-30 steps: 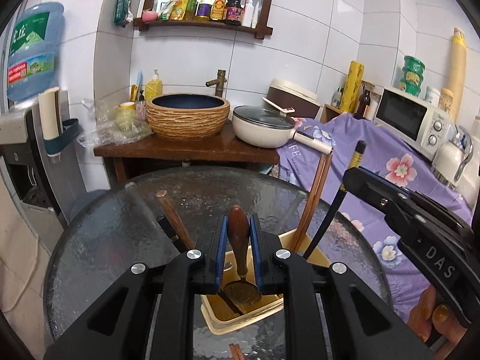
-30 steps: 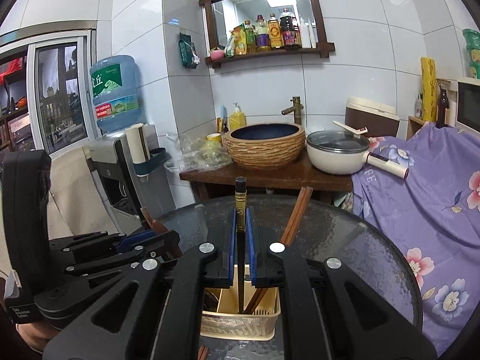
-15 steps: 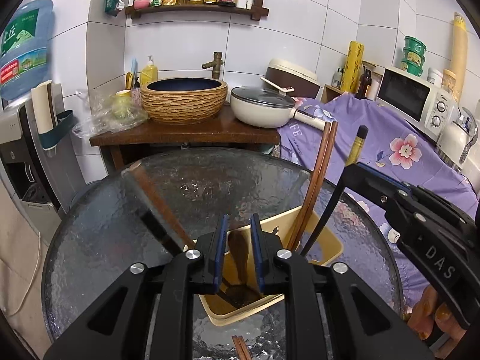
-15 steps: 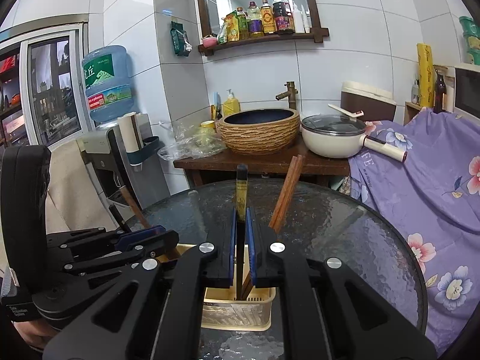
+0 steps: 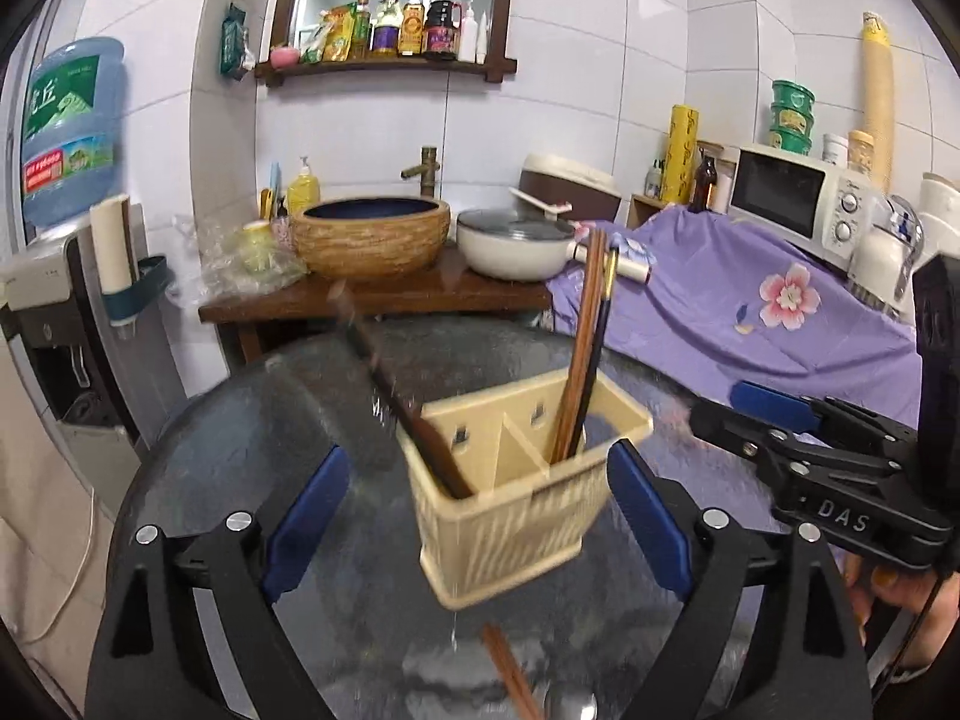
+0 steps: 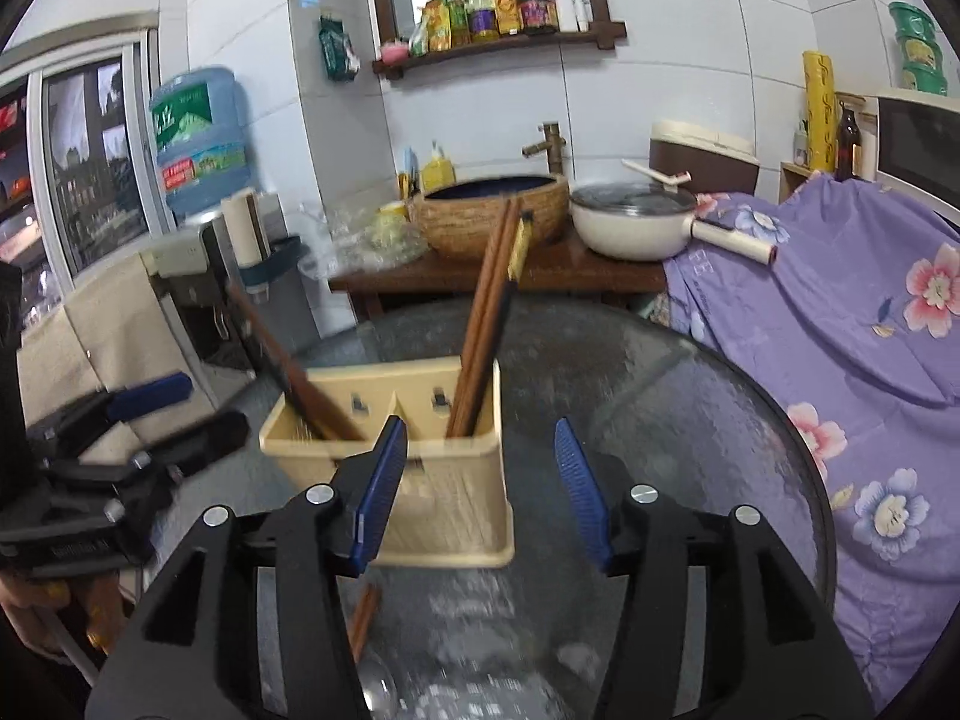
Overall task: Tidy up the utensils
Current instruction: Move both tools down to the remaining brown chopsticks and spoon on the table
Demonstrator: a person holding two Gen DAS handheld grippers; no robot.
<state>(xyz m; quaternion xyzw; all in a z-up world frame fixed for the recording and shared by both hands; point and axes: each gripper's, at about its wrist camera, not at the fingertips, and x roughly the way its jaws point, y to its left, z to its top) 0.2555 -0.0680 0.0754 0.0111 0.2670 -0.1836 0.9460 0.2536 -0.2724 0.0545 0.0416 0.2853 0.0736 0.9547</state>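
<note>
Utensils (image 5: 576,354) are now standing in the holder (image 5: 510,480); both tongs (image 5: 474,516) (image 6: 474,480) have just been opening, empty.

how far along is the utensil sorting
Done: the brown wooden chopsticks and a black chopstick stand in one compartment of the beige plastic holder, a wooden-handled utensil in the other. In hand: nothing; left gripper and right gripper have just been opening. Left: loose chopsticks on the table.

Both claws have just been opening: left claw (image 5: 477,507) spread wide, right claw (image 6: 480,489) parted, each gripping nothing.
</note>
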